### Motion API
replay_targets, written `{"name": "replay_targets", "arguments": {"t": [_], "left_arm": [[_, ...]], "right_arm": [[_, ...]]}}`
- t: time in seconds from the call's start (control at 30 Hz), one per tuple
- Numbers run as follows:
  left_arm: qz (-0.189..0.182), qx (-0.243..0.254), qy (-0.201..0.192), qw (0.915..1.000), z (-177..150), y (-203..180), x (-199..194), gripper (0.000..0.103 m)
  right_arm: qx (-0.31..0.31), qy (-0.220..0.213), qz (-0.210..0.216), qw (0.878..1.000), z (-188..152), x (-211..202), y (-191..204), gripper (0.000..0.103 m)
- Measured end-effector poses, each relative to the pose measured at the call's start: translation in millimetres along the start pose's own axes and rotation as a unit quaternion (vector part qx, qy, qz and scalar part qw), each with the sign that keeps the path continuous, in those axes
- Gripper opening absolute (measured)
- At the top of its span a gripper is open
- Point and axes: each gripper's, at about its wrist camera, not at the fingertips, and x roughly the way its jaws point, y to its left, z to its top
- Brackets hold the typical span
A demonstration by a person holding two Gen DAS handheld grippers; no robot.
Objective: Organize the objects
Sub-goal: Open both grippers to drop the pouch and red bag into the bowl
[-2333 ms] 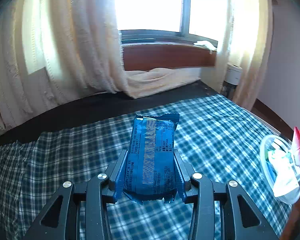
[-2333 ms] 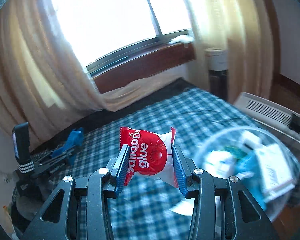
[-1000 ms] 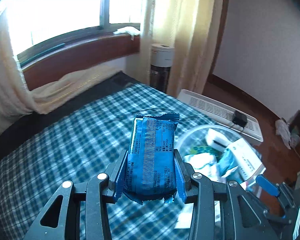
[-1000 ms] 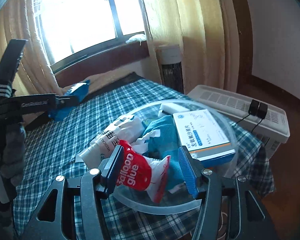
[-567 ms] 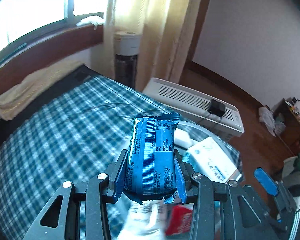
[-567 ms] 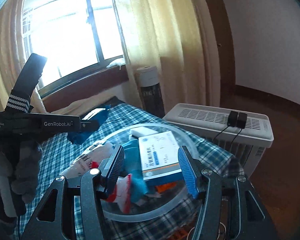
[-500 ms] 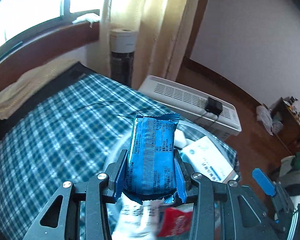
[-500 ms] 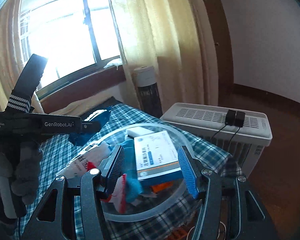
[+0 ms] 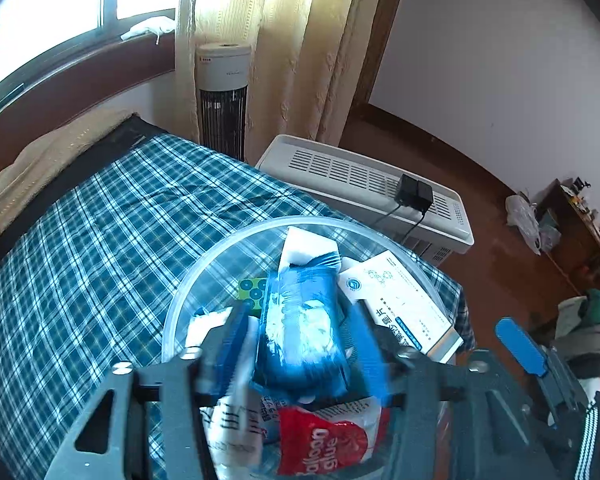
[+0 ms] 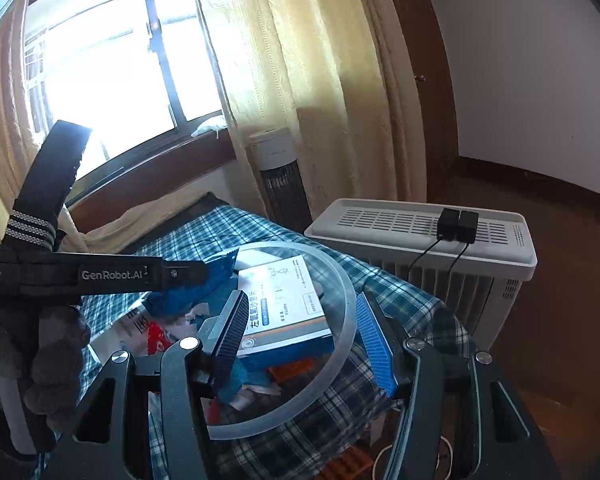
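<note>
Blue packet (image 9: 300,328) — blue-and-white checked cloth (image 9: 100,248).

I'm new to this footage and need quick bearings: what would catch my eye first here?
First, the clear round bowl on the checked blue cloth, heaped with packets and a white box. Over it the left tongs are opening around a blue packet, blurred and apparently dropping, with a red balloon glue pack just below. Behind, a white slatted appliance stands on the floor by the curtains.
</note>
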Motion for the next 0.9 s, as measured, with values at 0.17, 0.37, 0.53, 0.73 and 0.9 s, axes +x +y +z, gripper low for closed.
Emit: {"name": "replay_targets", "arguments": {"t": [0.17,0.37,0.53,0.73,0.9], "left_arm": [[0.028,0.020,-0.036,0.9987,-4,-5,-19,0.082],[0.079,0.044,-0.093,0.9916,-16,-8,-45,0.096],[0.116,0.046,-0.125,0.9843,-30,-5,-64,0.102],[0.135,0.036,-0.133,0.9813,-45,0,-76,0.102],[0.141,0.031,-0.133,0.9806,-59,-2,-83,0.102]], "right_arm": [[-0.008,0.024,0.015,1.000,-3,2,3,0.075],[-0.049,0.045,0.004,0.998,-13,-1,17,0.094],[-0.076,0.042,-0.002,0.996,-18,-11,28,0.096],[-0.099,0.043,-0.007,0.994,-22,-21,41,0.098],[-0.108,0.049,-0.010,0.993,-24,-28,48,0.098]]}}
